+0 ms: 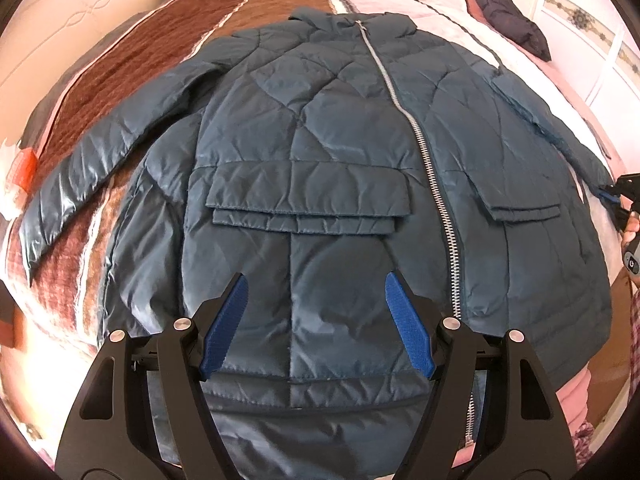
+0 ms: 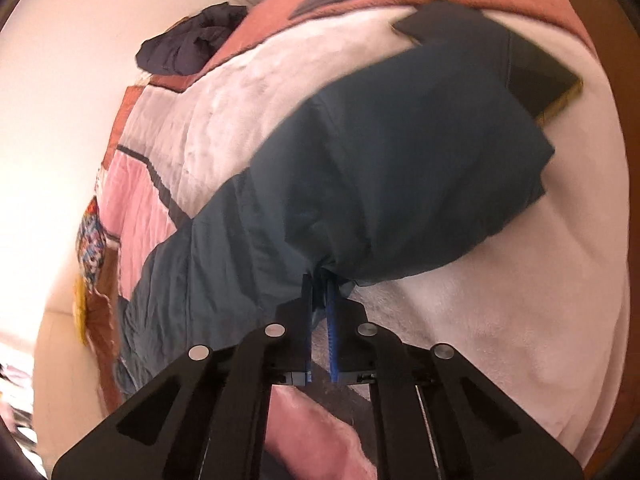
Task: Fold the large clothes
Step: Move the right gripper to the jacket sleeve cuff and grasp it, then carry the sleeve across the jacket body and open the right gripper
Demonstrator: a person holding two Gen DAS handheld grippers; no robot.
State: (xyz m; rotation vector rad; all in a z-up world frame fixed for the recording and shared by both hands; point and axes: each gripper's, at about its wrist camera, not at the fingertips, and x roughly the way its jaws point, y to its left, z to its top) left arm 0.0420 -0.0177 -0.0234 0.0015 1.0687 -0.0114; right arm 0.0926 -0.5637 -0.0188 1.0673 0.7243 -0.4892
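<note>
The right hand-held gripper pinches the dark teal quilted jacket's sleeve cuff, probably to fold it inward. The left hand-held gripper hovers spread above the near hem

A bed carries everything, covered by a plush blanket patterned in brown, pink and white blocks. A dark teal quilted jacket lies flat on it, front up, zipped, sleeves spread to both sides. Well apart, near the far edge, lies a crumpled dark garment.
</note>
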